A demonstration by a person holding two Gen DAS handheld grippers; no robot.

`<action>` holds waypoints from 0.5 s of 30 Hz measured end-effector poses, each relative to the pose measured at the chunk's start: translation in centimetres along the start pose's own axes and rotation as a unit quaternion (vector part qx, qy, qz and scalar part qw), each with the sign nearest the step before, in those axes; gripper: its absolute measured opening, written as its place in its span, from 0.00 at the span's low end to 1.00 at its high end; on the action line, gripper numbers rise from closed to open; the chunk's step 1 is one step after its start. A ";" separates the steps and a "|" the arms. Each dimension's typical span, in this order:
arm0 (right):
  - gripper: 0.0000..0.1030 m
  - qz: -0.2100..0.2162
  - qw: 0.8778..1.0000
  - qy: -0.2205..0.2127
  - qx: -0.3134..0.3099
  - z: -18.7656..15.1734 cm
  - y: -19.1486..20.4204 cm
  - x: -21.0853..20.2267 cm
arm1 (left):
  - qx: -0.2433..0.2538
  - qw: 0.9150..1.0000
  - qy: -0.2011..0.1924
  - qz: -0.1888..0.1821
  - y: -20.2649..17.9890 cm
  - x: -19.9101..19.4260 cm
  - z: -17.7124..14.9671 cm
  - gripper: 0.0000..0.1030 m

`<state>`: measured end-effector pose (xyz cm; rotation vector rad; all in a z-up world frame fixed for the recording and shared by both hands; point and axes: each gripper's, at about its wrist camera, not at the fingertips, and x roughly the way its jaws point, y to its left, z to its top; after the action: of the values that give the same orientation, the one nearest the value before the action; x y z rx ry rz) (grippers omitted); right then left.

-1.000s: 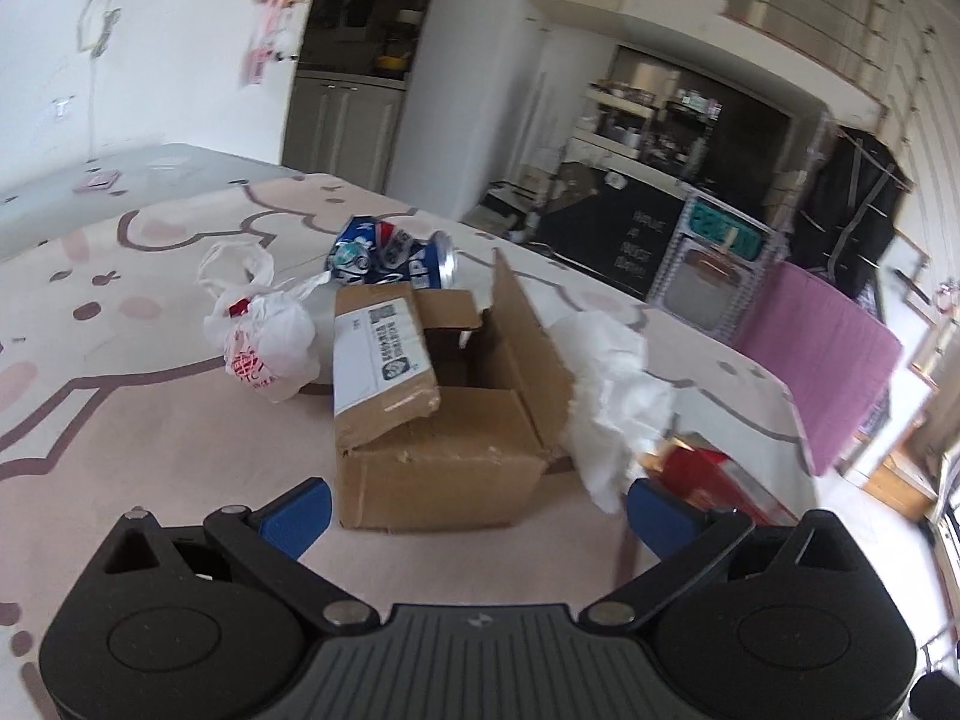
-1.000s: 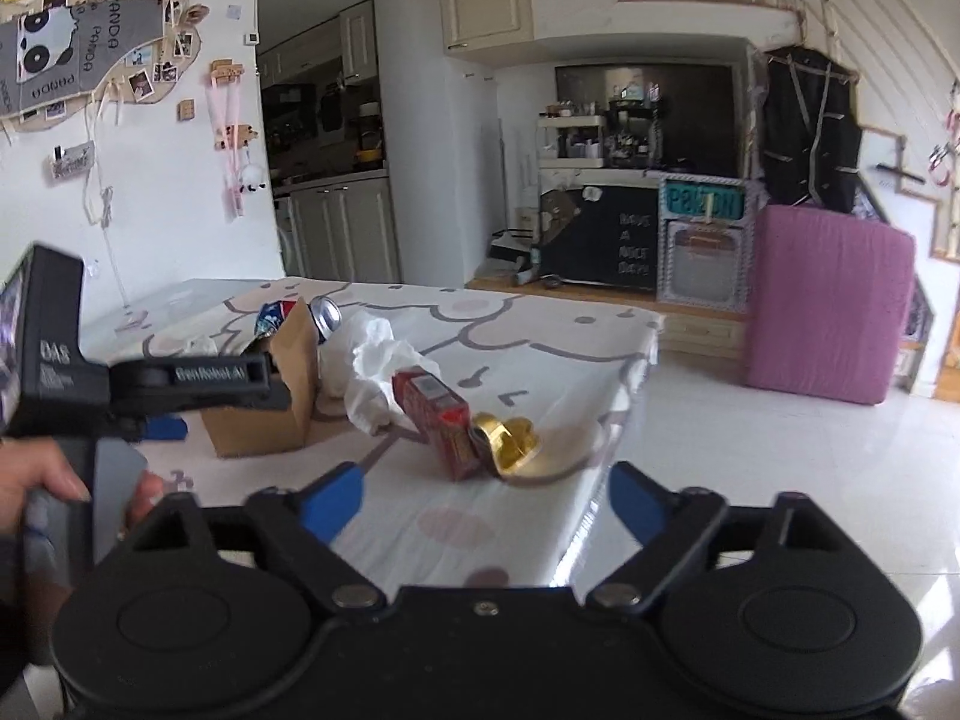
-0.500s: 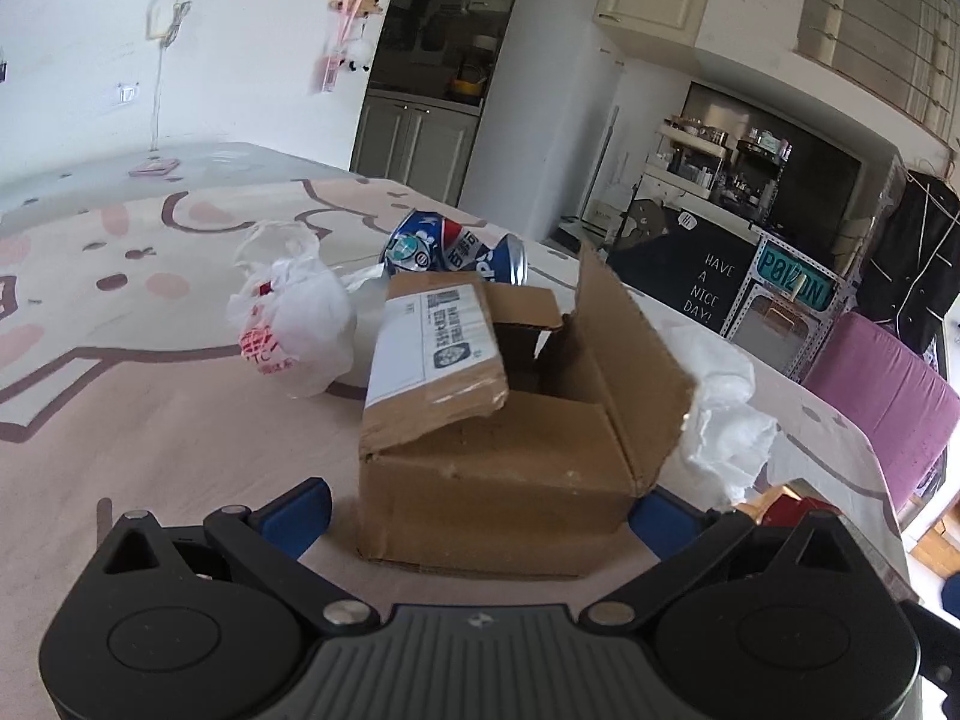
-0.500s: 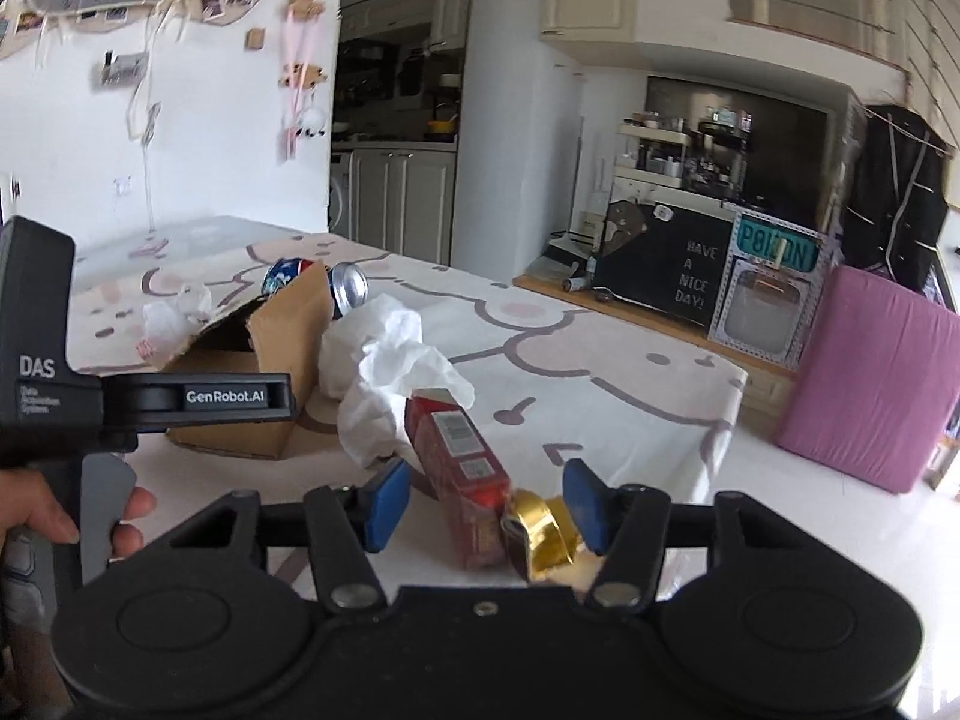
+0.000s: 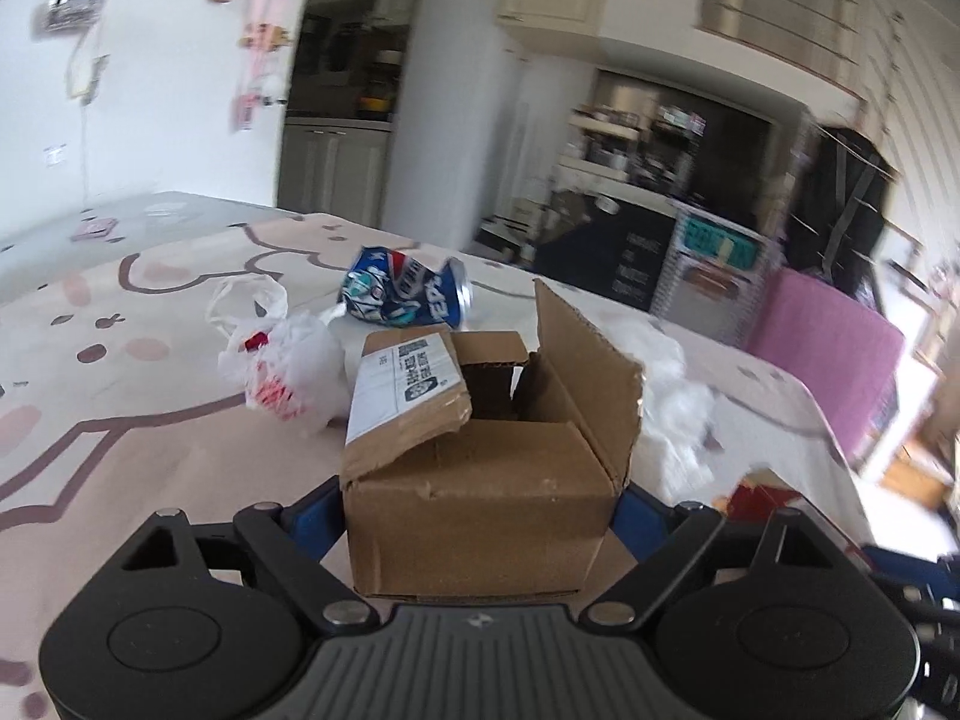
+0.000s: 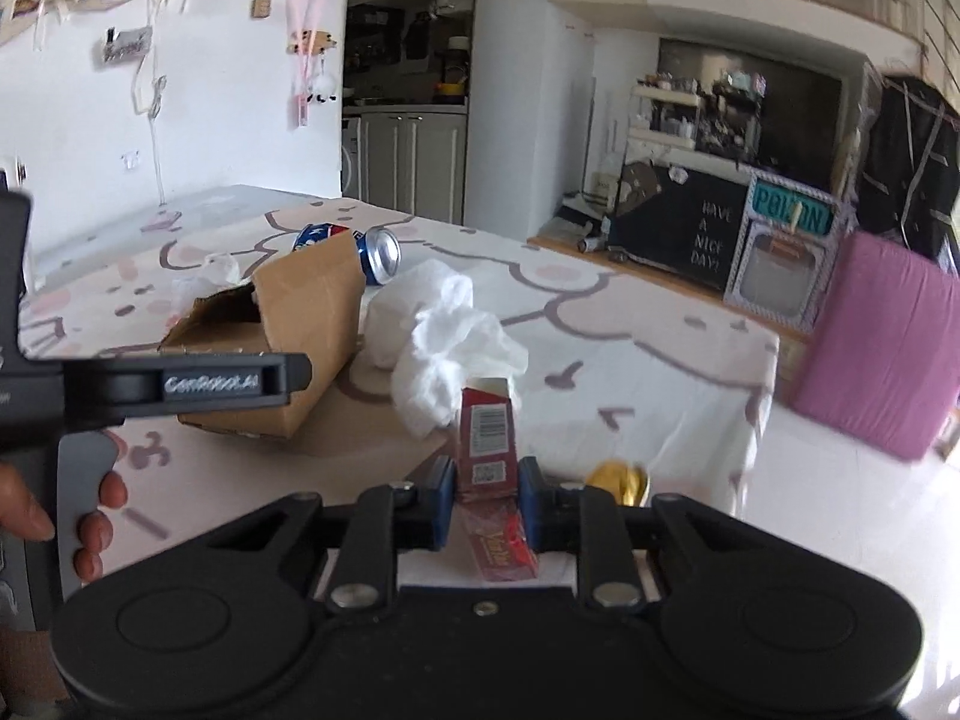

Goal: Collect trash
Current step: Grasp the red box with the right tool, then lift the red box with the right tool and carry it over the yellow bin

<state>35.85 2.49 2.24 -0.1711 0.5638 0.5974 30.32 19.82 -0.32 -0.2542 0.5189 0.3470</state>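
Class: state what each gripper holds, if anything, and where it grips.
Right gripper, closing: red carton, pads on its long sides. Left gripper, closing: straddles the cardboard box; contact unclear.

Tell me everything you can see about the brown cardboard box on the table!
The cardboard box is small, brown and a bit crumpled, resting on the table. Its top is open: one flap stands up on the right, and another, bearing a white printed label, droops over the left side. The inside looks dark, so any contents are hidden. The left gripper has its jaws either side of the box and closing. A white plastic bag sits beside it, a crushed blue can behind.
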 end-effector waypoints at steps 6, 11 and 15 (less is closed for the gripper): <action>0.22 0.015 0.999 0.012 0.036 -2.3 0.6 -3.9 | 0.036 0.998 0.025 -0.038 1.3 -4.8 -2.9 0.87; 0.22 0.024 0.998 0.018 0.054 -4.4 1.6 -7.2 | 0.026 0.998 0.026 -0.040 2.6 -8.4 -5.1 0.87; 0.22 0.032 0.997 0.019 0.070 -5.9 2.4 -9.3 | -0.009 1.000 0.016 -0.023 3.0 -9.6 -5.9 0.90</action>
<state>25.49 -1.93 2.44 -0.0321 0.6474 0.6149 18.79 18.20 -0.65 -0.2883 0.5405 0.3035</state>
